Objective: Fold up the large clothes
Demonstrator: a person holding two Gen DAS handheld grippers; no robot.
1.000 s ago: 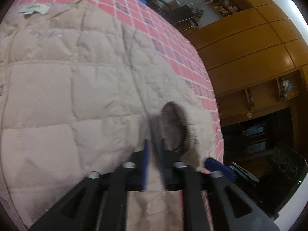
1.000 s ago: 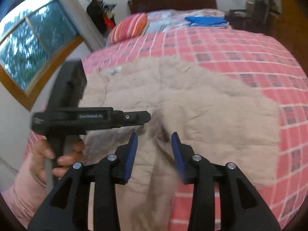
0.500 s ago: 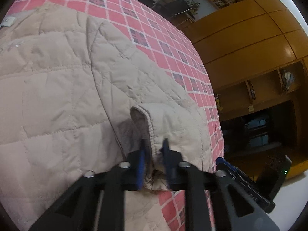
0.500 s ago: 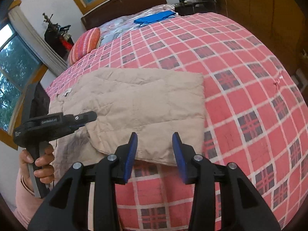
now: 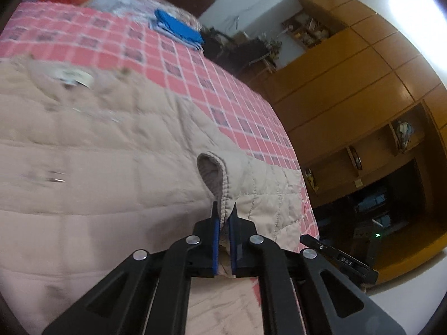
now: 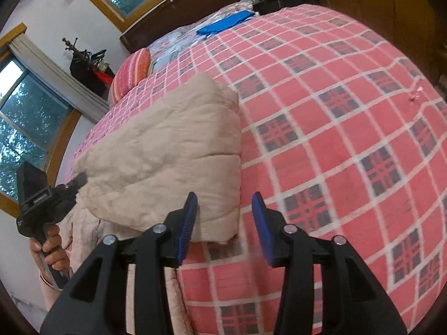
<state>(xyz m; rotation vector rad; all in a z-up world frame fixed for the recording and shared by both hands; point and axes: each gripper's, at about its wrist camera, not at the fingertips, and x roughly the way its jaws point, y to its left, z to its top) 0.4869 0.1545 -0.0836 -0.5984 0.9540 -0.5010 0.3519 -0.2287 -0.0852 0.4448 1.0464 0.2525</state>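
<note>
On the red checked bed lies the beige quilted jacket, partly folded, toward the left side. My left gripper pinches its ribbed cuff; my right gripper hangs spread, empty, above the jacket's near corner.

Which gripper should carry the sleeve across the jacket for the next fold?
Left. The left gripper is already shut on the sleeve cuff of the beige jacket. The right gripper is open, holding nothing, near the folded edge.
</note>
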